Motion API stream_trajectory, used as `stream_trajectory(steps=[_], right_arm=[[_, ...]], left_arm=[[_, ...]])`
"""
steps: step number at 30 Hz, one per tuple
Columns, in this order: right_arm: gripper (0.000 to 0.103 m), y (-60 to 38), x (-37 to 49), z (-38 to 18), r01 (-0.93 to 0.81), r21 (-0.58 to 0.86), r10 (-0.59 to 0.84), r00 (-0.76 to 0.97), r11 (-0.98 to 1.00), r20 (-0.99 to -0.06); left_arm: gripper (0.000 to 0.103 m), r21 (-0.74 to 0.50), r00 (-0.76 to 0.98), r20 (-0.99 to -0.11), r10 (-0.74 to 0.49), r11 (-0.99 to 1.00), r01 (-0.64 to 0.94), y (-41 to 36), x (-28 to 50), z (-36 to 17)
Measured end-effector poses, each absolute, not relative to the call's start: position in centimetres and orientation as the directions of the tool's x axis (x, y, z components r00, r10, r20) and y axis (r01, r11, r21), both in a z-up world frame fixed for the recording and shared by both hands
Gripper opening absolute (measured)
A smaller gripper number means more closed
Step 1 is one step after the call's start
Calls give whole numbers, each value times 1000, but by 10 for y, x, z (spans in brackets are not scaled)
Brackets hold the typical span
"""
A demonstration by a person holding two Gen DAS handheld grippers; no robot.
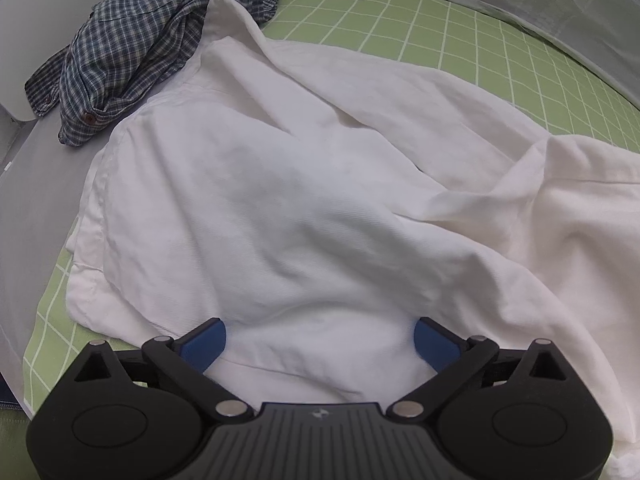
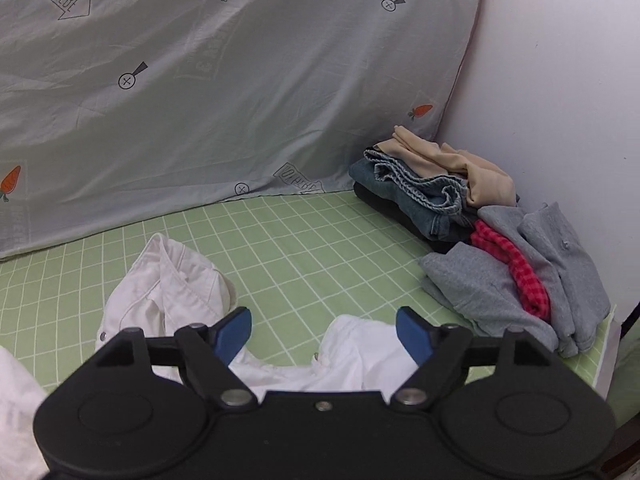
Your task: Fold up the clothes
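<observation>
Your left hand-held gripper (image 1: 320, 334) stands with its blue pads wide apart and nothing between them, low over the near hem of the white shirt (image 1: 280, 200), which lies rumpled across the middle of the frame on the green checked bed sheet (image 1: 400, 24). Your right hand-held gripper (image 2: 323, 334) is likewise spread and empty, with a loose white flap just under its pads at the bottom centre and the collar end bunched at the lower left. The shirt is neither flat nor folded, so judge your grip by the cloth: take one layer at an edge or seam, not a handful of the creased middle, and keep both ends level so the fabric draws smooth. Mind the checked shirt (image 1: 132, 48) crumpled at the upper left, touching the white one; do not drag it along. The pile of clothes (image 2: 480, 232) sits at the right, well apart.
</observation>
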State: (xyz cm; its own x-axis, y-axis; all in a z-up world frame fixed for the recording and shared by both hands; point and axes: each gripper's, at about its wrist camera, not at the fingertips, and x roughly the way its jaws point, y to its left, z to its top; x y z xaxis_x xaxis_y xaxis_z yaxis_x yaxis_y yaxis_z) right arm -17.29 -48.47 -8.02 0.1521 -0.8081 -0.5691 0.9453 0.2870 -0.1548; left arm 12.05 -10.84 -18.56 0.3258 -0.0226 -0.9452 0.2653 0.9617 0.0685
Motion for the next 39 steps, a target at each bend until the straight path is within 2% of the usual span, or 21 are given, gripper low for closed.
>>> stream_trajectory(steps=[4, 9, 17, 22, 23, 25, 26, 27, 28, 30, 33, 36, 37, 39], right_arm=[[85, -492, -180, -74, 955, -151, -827, 134, 254, -546], [87, -499, -166, -82, 922, -143, -778, 212, 359, -592], [92, -522, -87, -118, 785, -9, -583, 452, 620, -675], [94, -572, -46, -162, 811, 12, -485, 362, 585, -796], [92, -580, -44, -169, 816, 33, -454, 354, 578, -818], [70, -598, -50, -180, 834, 131, -371, 373, 537, -851], [55, -603, -53, -182, 839, 172, -345, 387, 516, -855], [33, -606, -57, -179, 834, 197, -339, 410, 516, -847], [22, -609, -63, -171, 824, 232, -352, 451, 517, -820], [17, -618, -78, -150, 808, 327, -393, 539, 489, -745], [16, -648, -111, -108, 708, 560, -487, 705, 430, -517], [16, -675, -124, -92, 594, 687, -497, 783, 419, -374], [16, -683, -115, -93, 594, 661, -495, 789, 459, -365], [26, -691, -93, -103, 662, 536, -475, 750, 524, -461]], left_arm=[[103, 68, 317, -948, -18, 964, 258, -108, 122, -187], [103, 61, 302, -953, -23, 962, 265, -107, 127, -188], [103, 44, 297, -954, -39, 962, 269, -104, 129, -190], [103, 44, 300, -953, -39, 963, 265, -104, 127, -191], [103, 45, 299, -953, -38, 963, 265, -105, 127, -191], [103, 45, 298, -954, -37, 963, 264, -105, 128, -190], [103, 45, 297, -954, -36, 963, 264, -105, 128, -190], [103, 45, 297, -954, -37, 963, 265, -105, 127, -190], [103, 45, 297, -954, -37, 963, 265, -104, 127, -190], [103, 45, 300, -953, -38, 963, 265, -104, 126, -190], [103, 26, 299, -953, -55, 965, 260, -104, 125, -190], [103, -13, 295, -951, -89, 968, 249, -111, 123, -190], [103, -25, 294, -951, -99, 969, 246, -115, 123, -190], [103, 19, 312, -948, -66, 964, 264, -124, 122, -190]])
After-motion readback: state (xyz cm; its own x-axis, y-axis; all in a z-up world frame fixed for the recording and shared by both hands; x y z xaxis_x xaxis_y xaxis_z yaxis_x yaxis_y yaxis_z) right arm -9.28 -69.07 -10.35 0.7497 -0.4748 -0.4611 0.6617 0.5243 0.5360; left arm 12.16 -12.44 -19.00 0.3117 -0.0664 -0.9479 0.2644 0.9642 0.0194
